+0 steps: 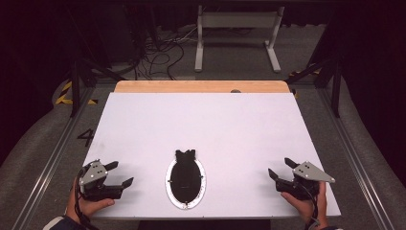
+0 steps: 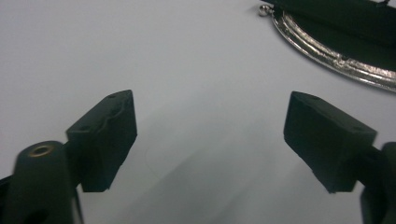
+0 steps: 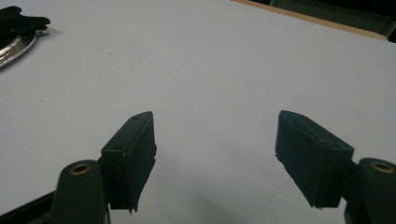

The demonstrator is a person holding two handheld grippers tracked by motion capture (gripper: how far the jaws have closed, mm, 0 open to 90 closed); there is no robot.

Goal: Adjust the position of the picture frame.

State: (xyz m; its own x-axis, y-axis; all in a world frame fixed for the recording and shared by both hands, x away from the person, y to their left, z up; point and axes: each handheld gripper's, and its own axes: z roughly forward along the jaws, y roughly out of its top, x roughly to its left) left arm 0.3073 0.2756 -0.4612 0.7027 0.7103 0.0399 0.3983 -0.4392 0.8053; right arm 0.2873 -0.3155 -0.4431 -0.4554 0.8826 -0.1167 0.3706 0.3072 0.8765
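Observation:
An oval silver-rimmed dish [image 1: 167, 182] lies near the front middle of the white table, with a black object [image 1: 186, 173] lying in it and reaching past its far rim. My left gripper [image 1: 121, 174] rests at the front left, jaws open and empty, pointing toward the dish. In the left gripper view the dish rim [image 2: 327, 56] shows at the top right, beyond my open gripper [image 2: 210, 140]. My right gripper [image 1: 281, 168] sits at the front right, open with nothing between its jaws. The right gripper view has the dish [image 3: 16, 44] at the far left and my gripper [image 3: 215, 149] over bare table.
The white table top [image 1: 210, 124] has a wooden strip [image 1: 201, 86] along its far edge. Metal frame rails run along both sides. Behind the table stand a white stand [image 1: 237, 33] and loose cables [image 1: 158, 52] on the floor.

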